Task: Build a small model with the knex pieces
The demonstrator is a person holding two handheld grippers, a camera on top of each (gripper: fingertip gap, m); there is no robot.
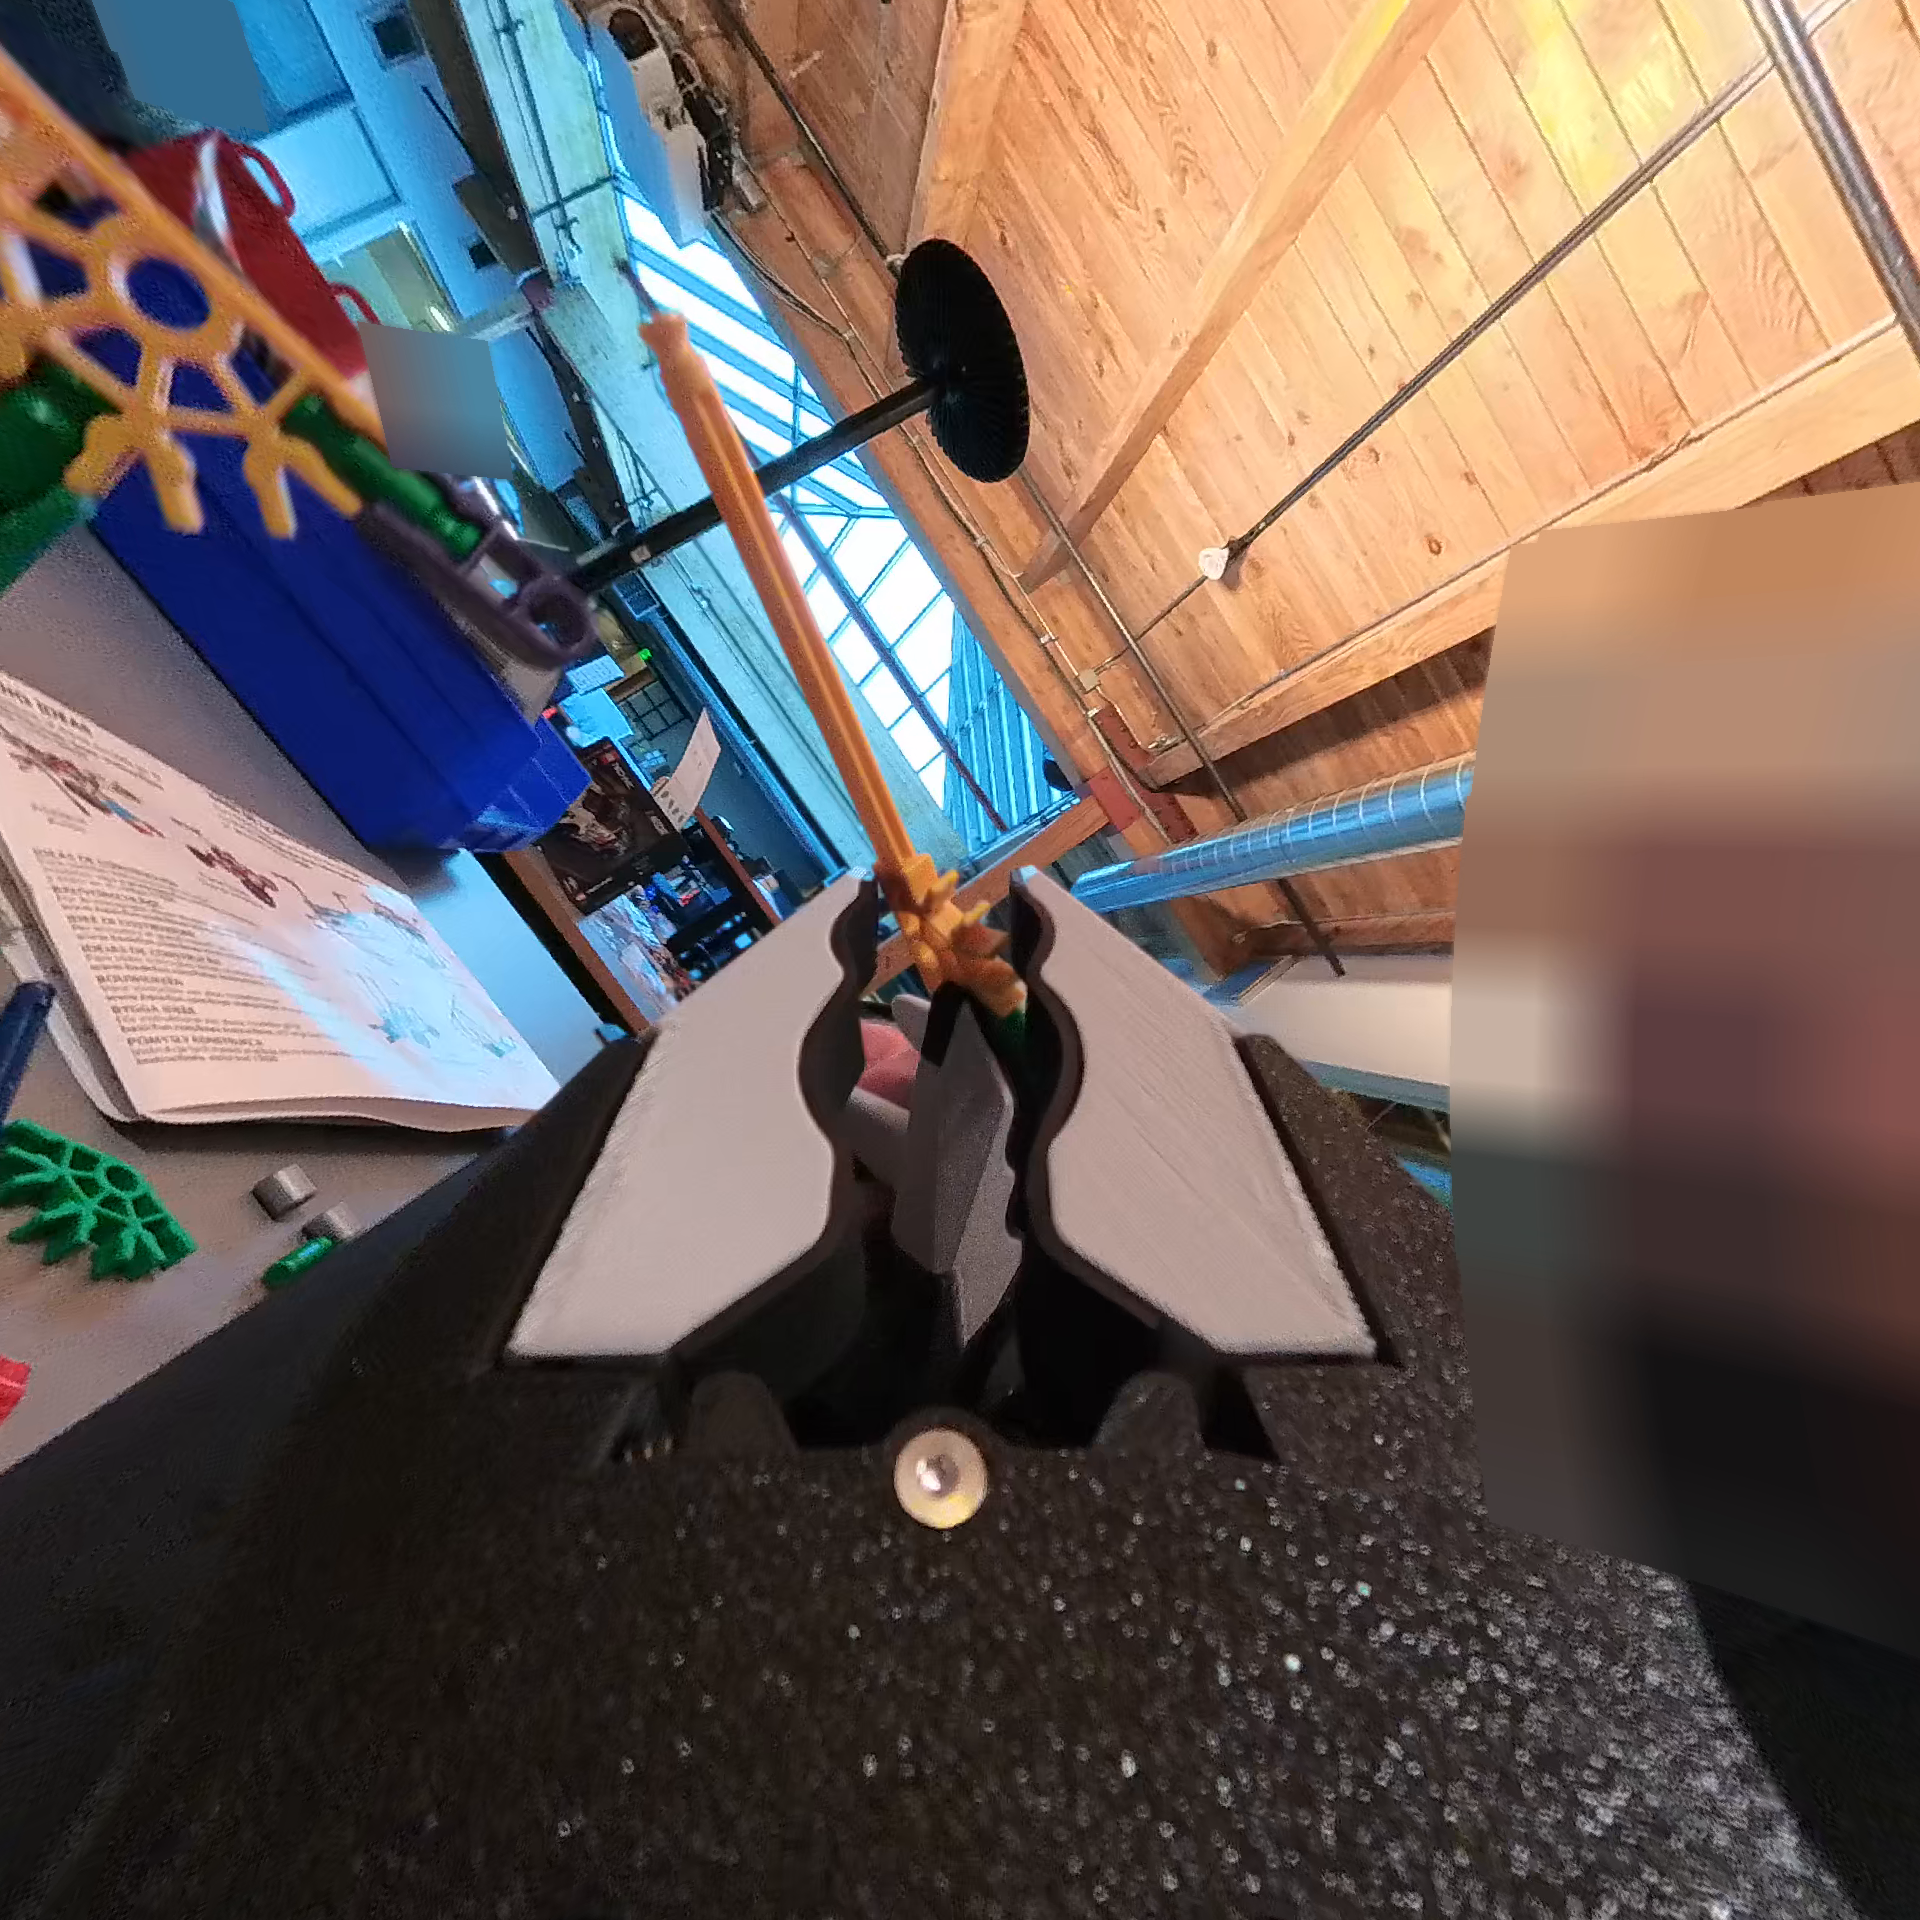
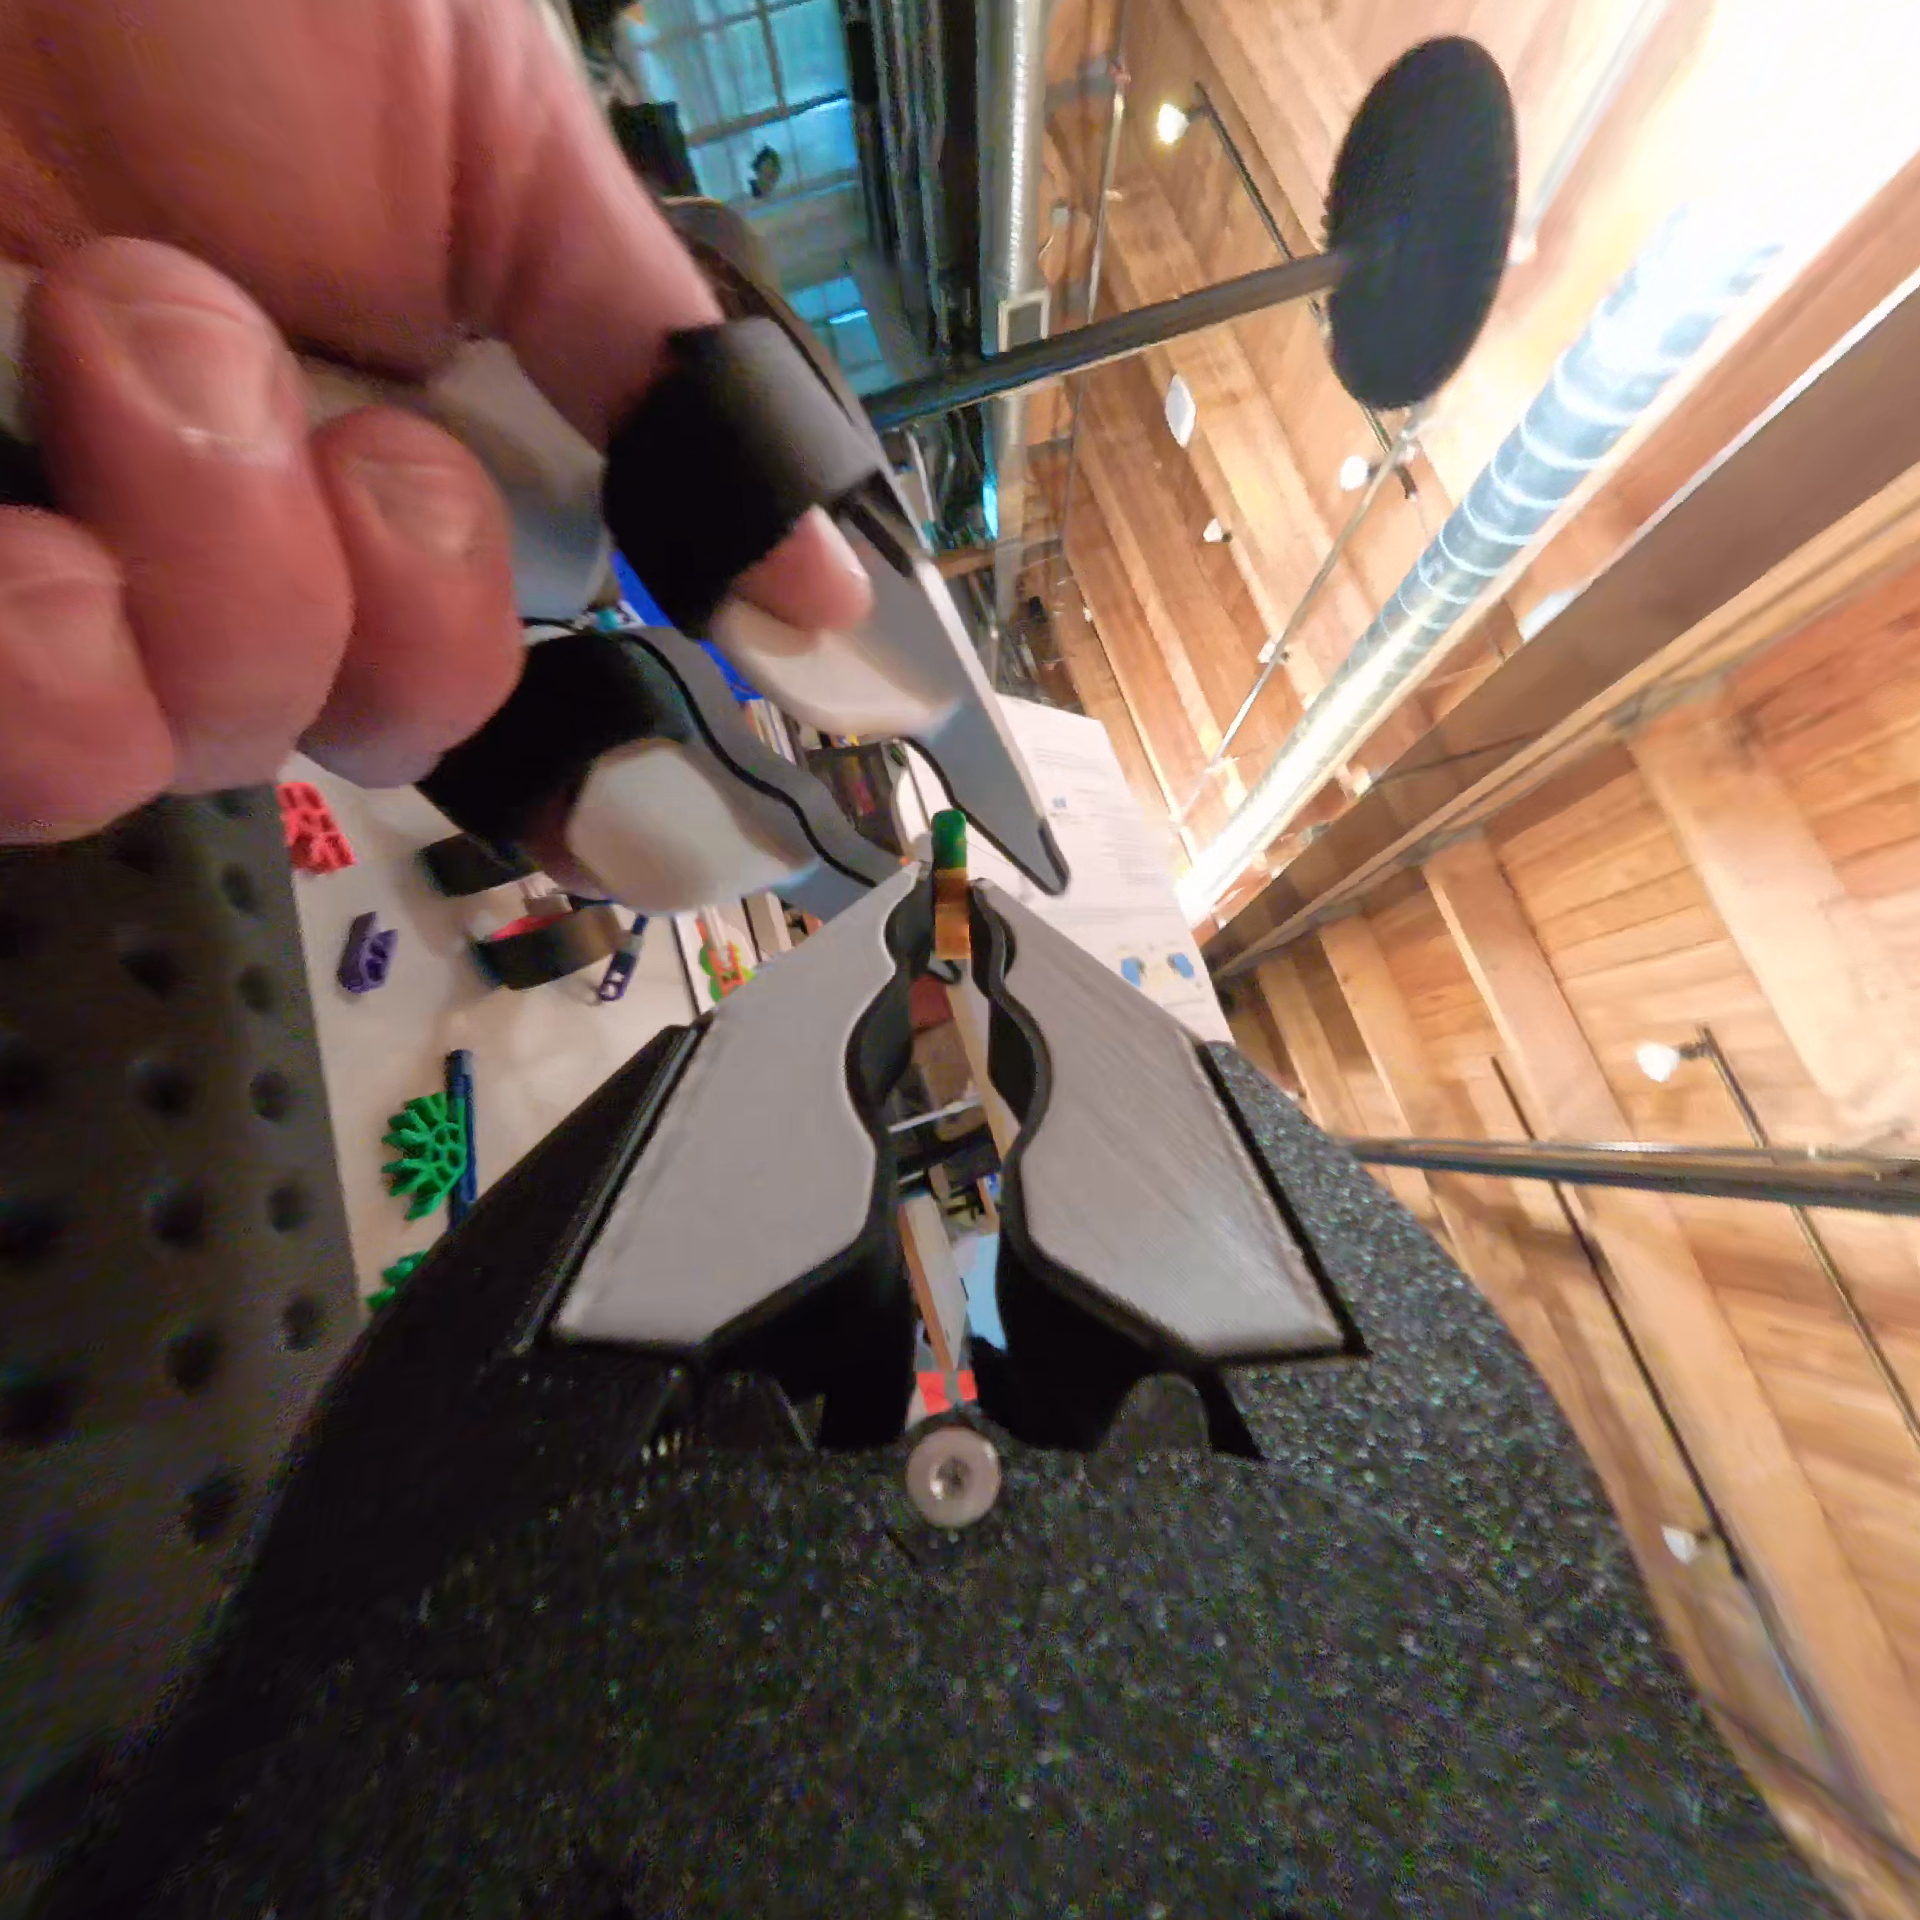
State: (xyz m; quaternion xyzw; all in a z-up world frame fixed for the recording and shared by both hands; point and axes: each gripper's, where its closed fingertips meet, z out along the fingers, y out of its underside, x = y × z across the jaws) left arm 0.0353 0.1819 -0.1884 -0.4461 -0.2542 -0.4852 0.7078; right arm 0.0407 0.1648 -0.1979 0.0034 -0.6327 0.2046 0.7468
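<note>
Pointing up and slightly left toward the ceiling, a long orange rod [image 1: 774,613] is seen in the left wrist view, its long axis running away from the camera, lower end plugged into an orange connector [image 1: 951,935] with a green piece below it. This assembly sits between the tips of the left gripper [image 1: 940,894]; the jaws stand a little apart and contact cannot be told.

In the right wrist view, the right gripper [image 2: 940,894] is clamped narrowly on a small orange piece [image 2: 951,920], with a green rod end [image 2: 948,831] sticking out past the tips, pointing forward. The other gripper [image 2: 977,821], held by a hand [image 2: 260,416], is seen just beside it, tips almost touching the green end.

A grey table [image 1: 208,644] is seen at left carrying an instruction booklet [image 1: 239,935], a blue bin [image 1: 343,665], a green connector [image 1: 94,1195] and an orange lattice piece [image 1: 145,343].
</note>
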